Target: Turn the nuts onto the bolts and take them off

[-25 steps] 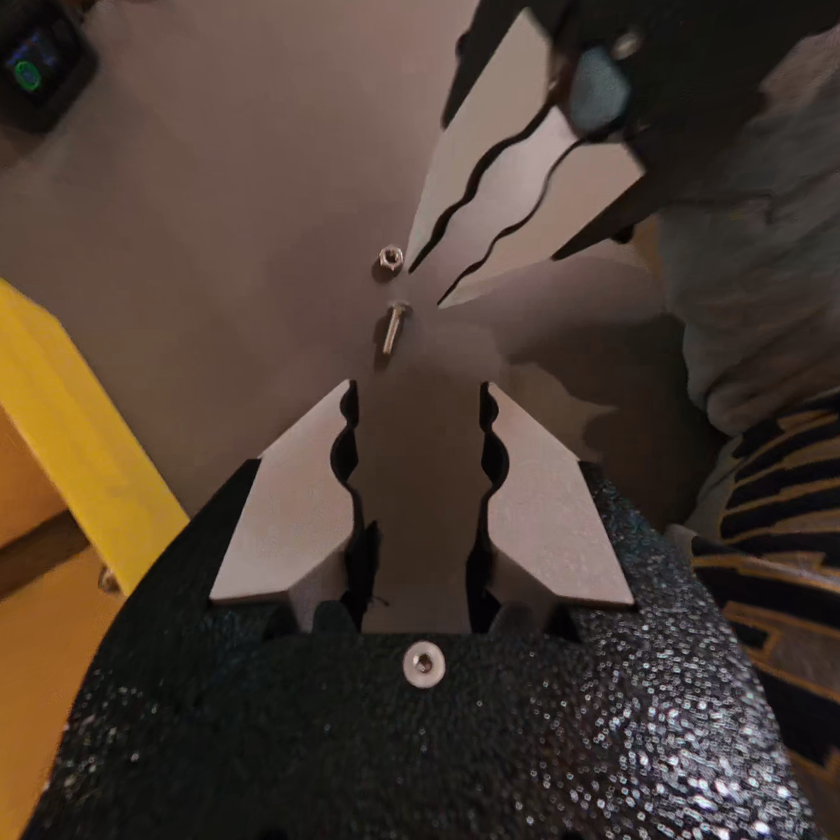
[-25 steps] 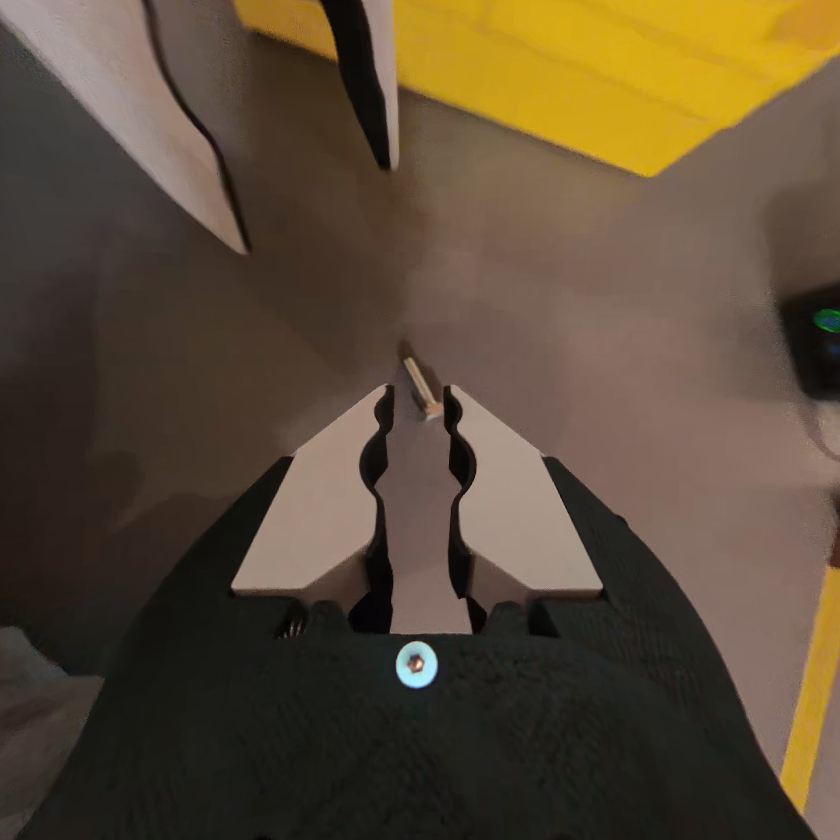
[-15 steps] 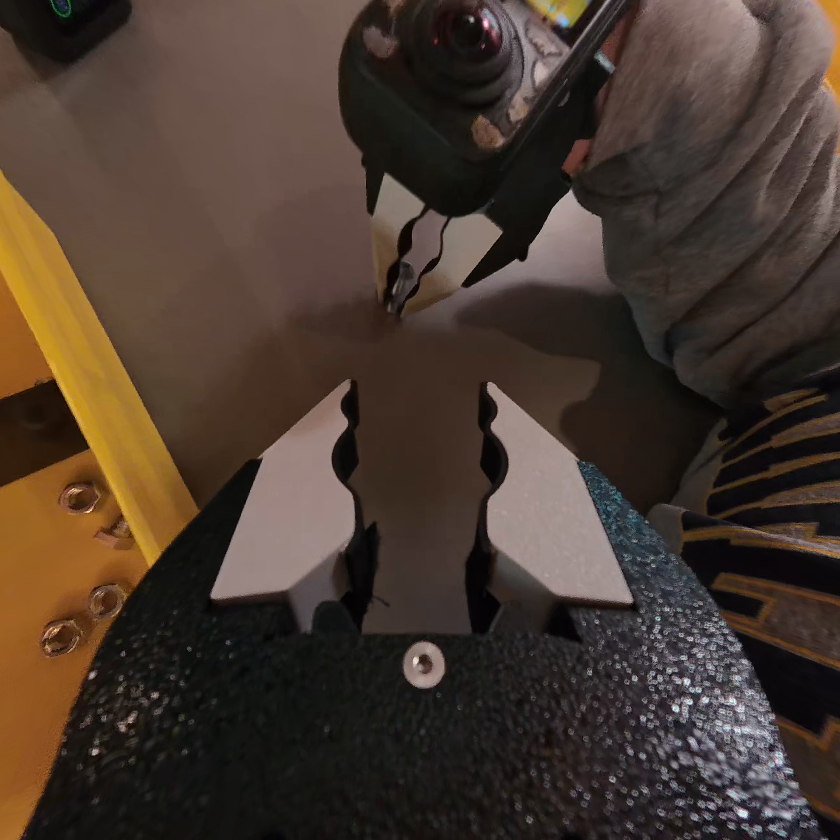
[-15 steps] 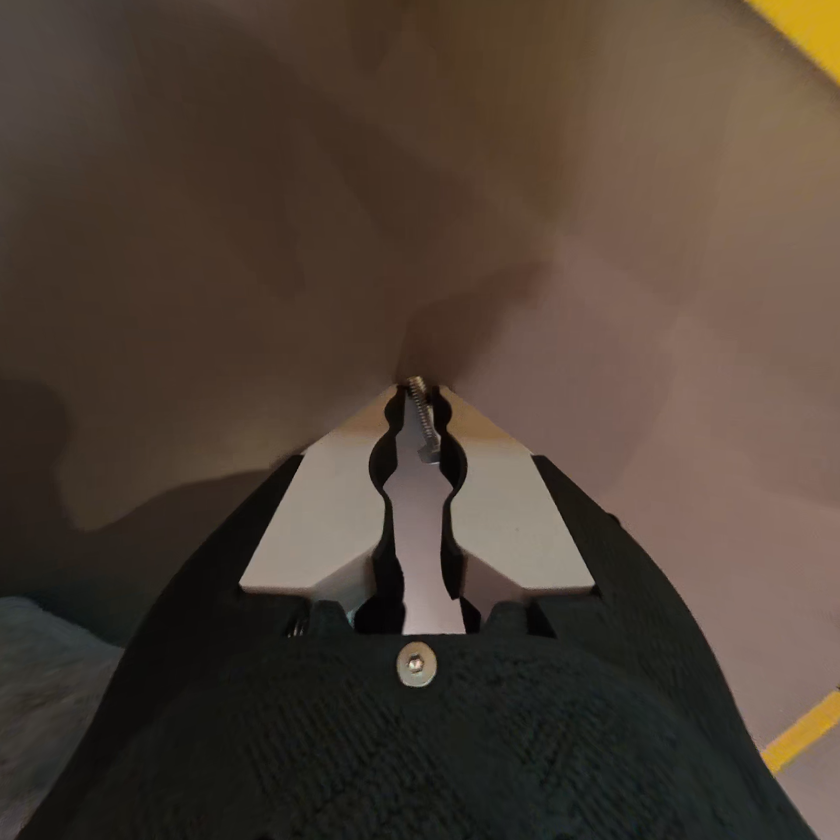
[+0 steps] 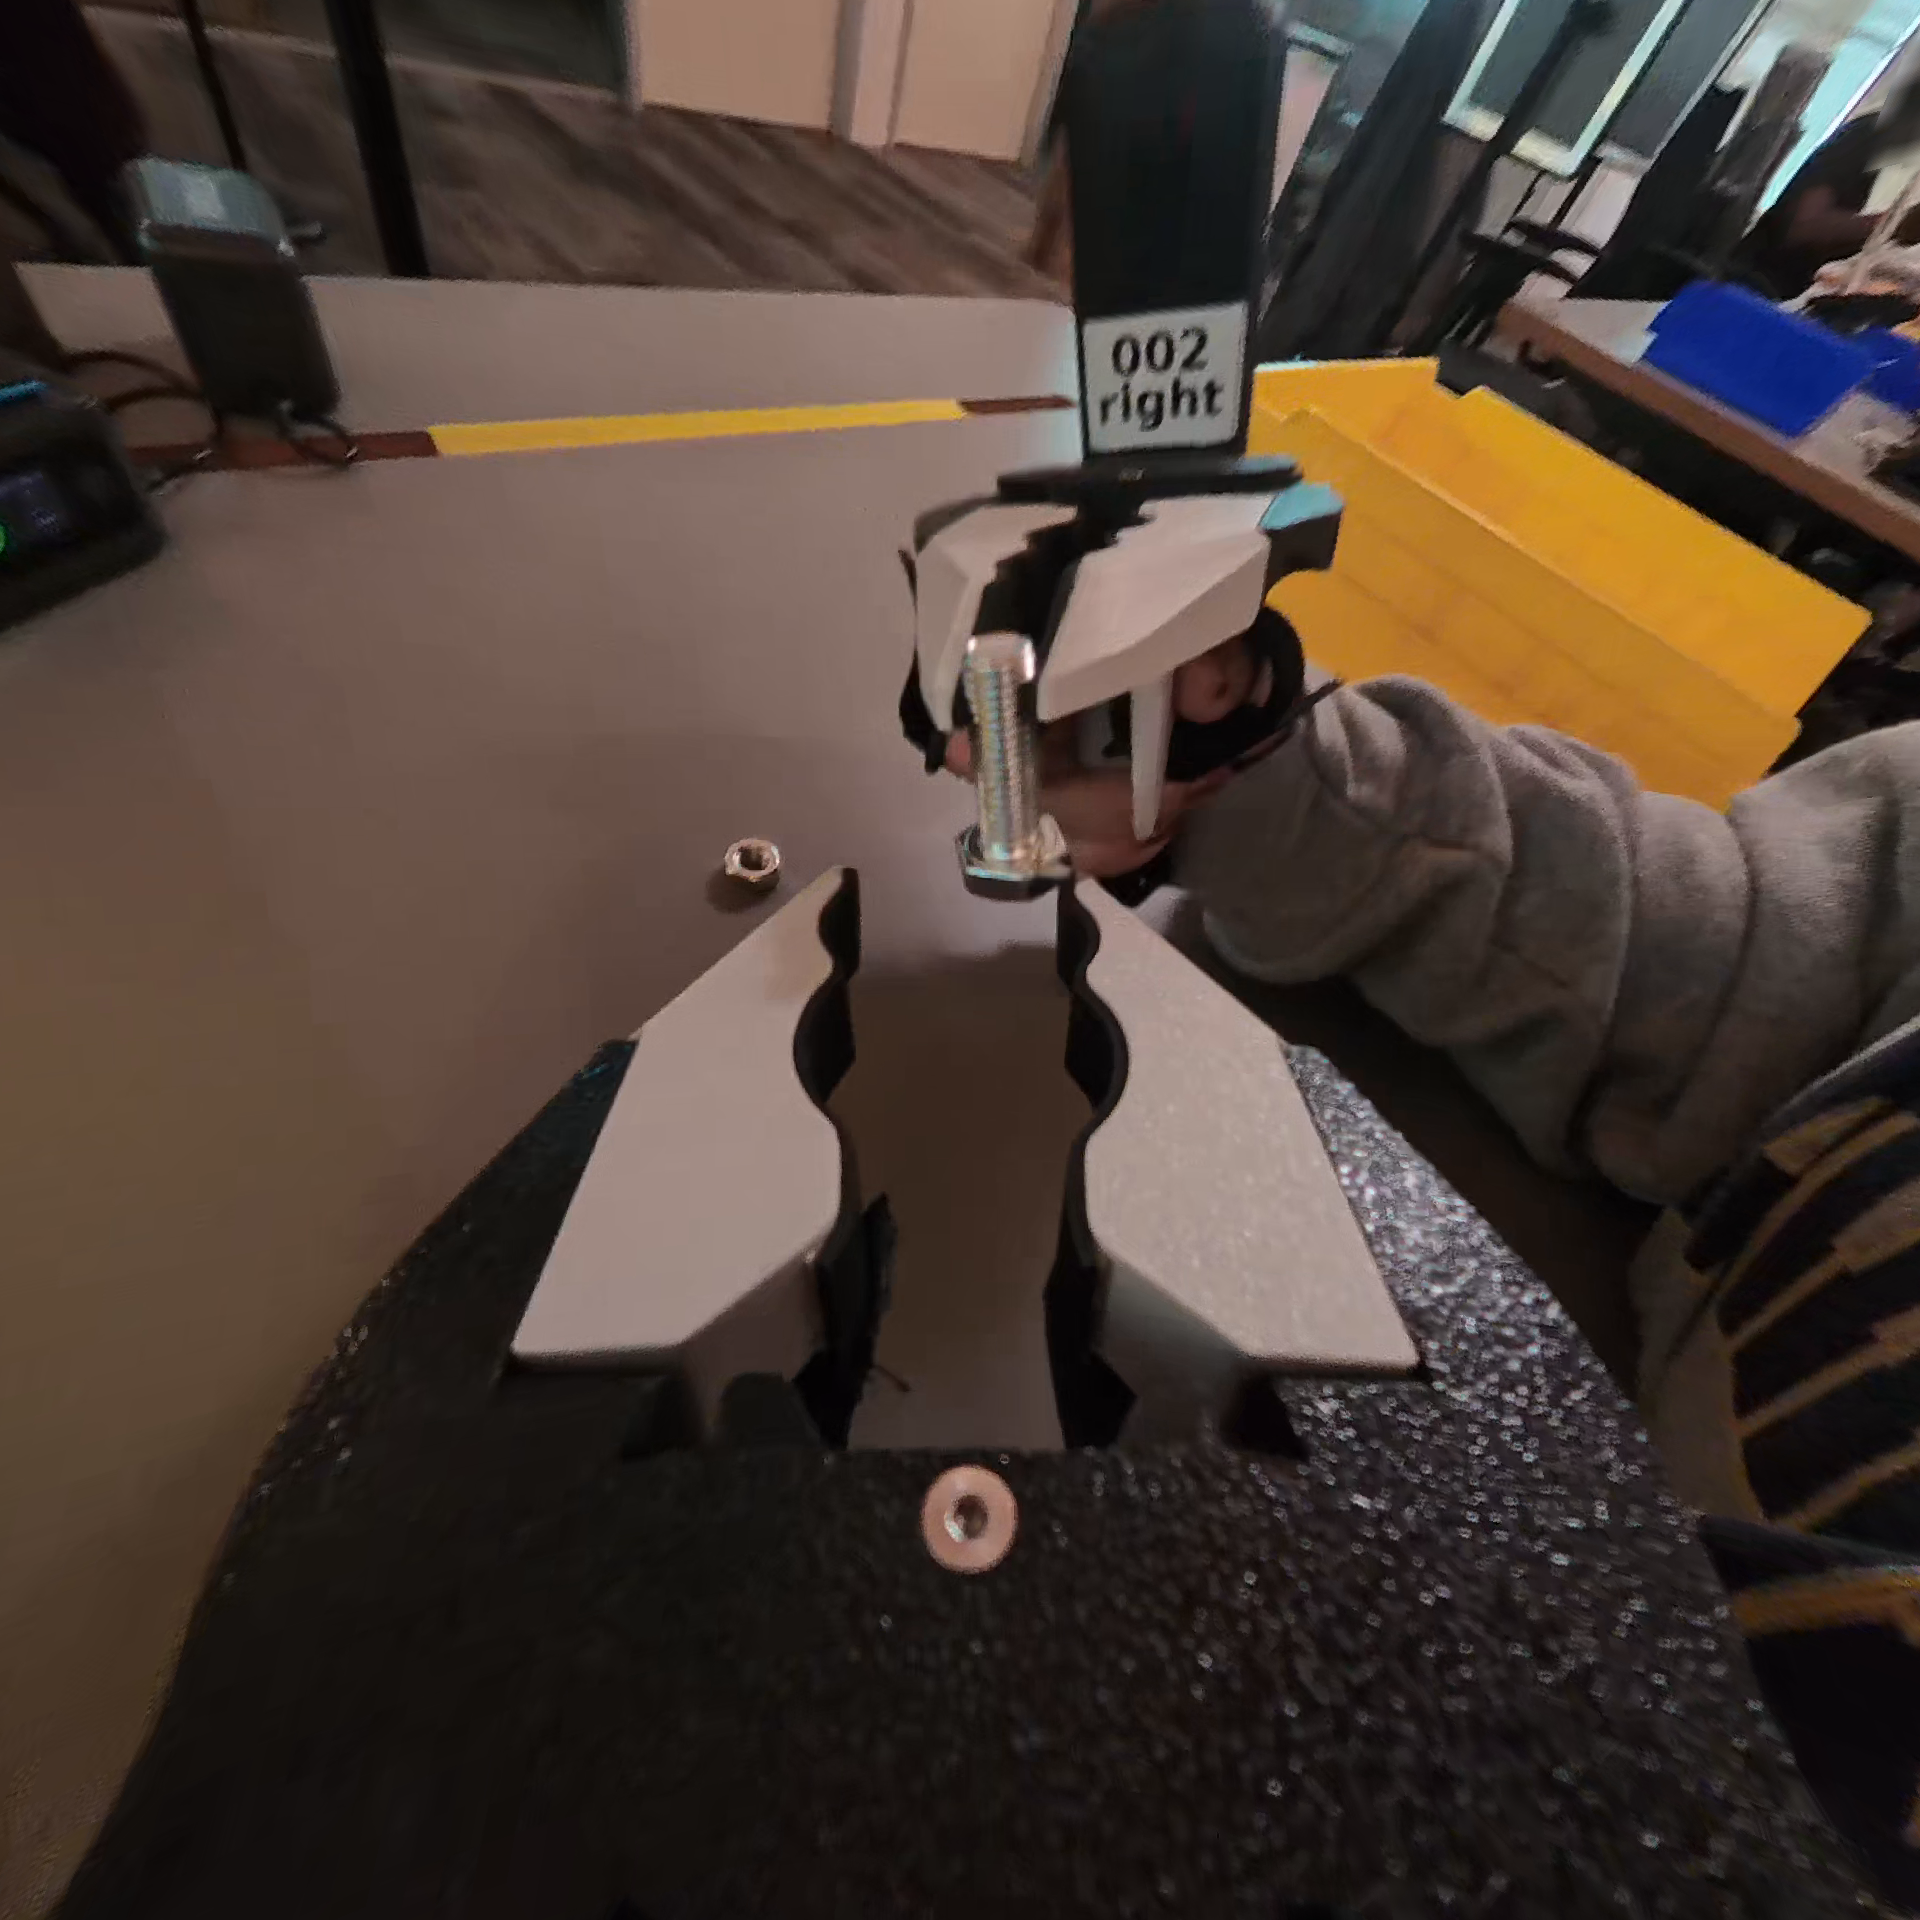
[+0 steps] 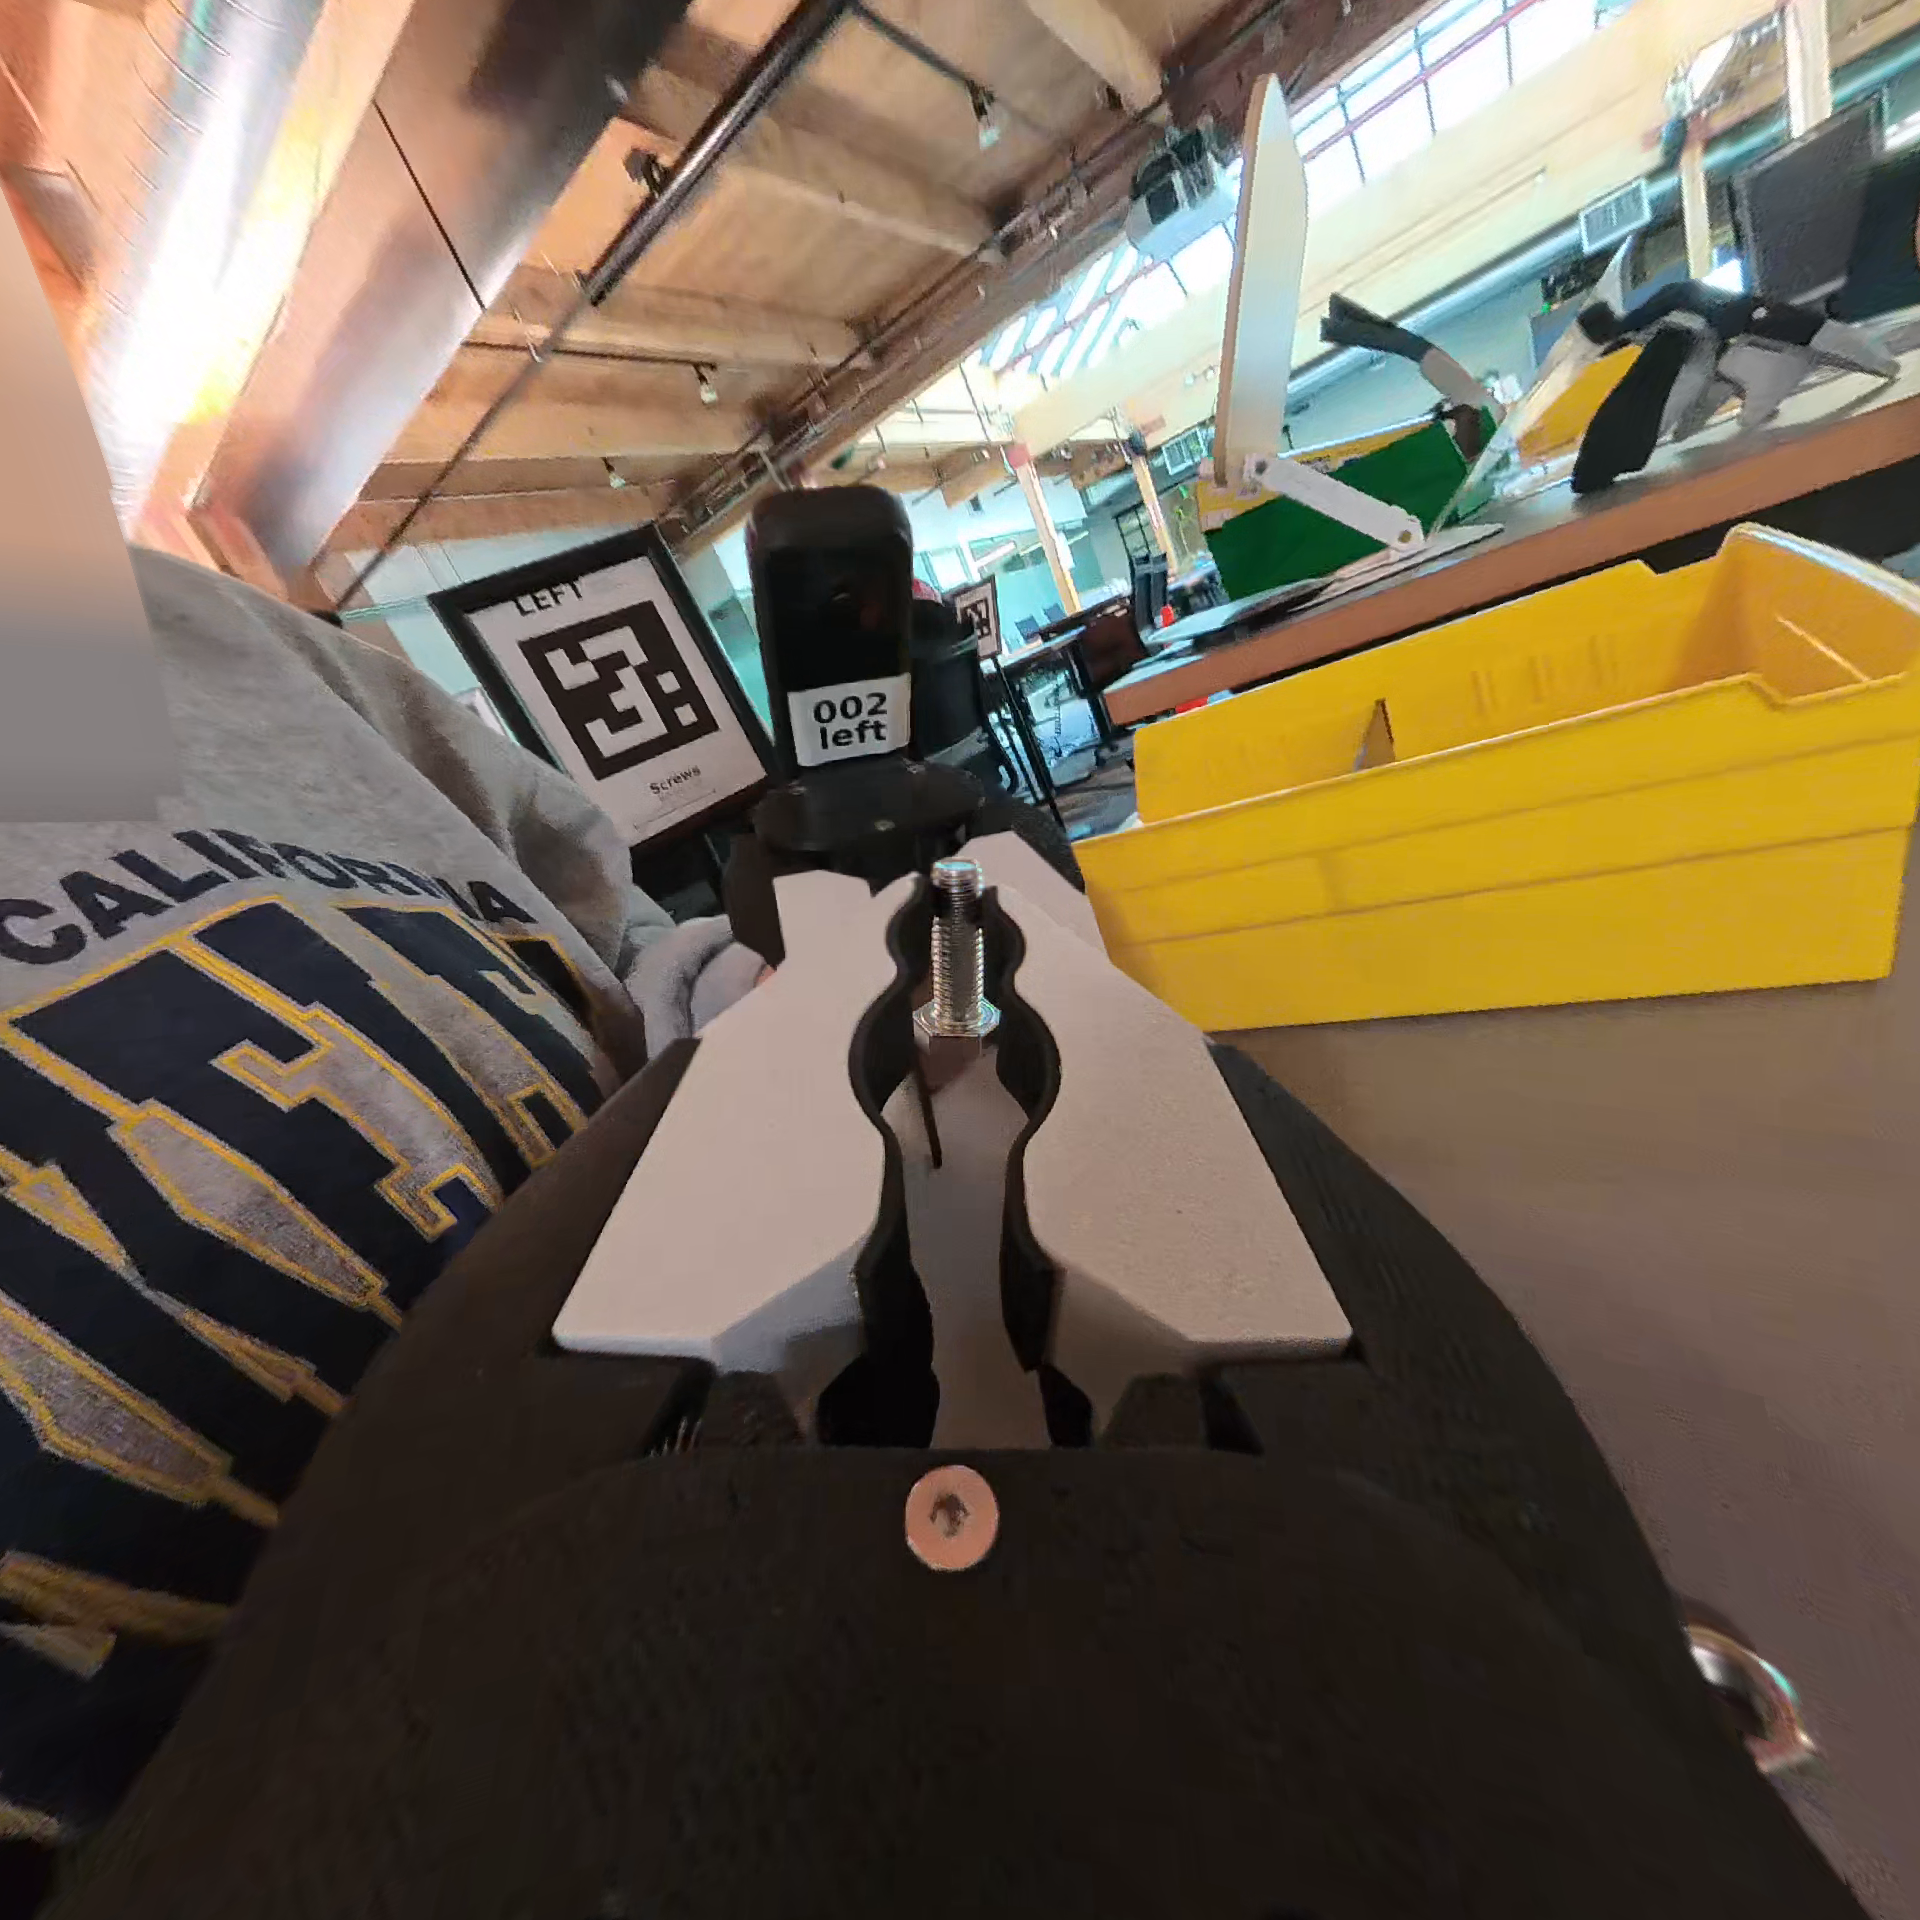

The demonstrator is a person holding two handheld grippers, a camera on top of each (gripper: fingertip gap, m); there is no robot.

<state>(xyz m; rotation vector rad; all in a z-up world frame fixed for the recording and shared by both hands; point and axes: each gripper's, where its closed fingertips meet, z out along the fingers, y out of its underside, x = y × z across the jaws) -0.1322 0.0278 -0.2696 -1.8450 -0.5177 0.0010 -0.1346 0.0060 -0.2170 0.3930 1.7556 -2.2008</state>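
My right gripper (image 6: 951, 914) is shut on a silver bolt (image 6: 954, 961) and holds it upright above the table, threaded end up and hex head down. In the left wrist view the same bolt (image 5: 1000, 764) hangs in the right gripper (image 5: 1003, 675), just beyond my left fingertips. My left gripper (image 5: 958, 899) is open and empty, low over the grey table (image 5: 416, 779). A loose silver nut (image 5: 750, 860) lies on the table just left of my left fingertip. The left gripper's black body (image 6: 831, 623) shows behind the bolt in the right wrist view.
A yellow bin (image 5: 1507, 582) stands at the right rear of the table; it also shows in the right wrist view (image 6: 1507, 831). A black device (image 5: 62, 530) sits at the left edge. A person's grey sleeve (image 5: 1455, 894) lies on the right. Some 5 centimetres of space lies between my two pairs of fingers.
My right gripper closed on the bolt lying on the table, lifted it and turned it upright. Both views tilted up from the table. My left gripper stayed open.
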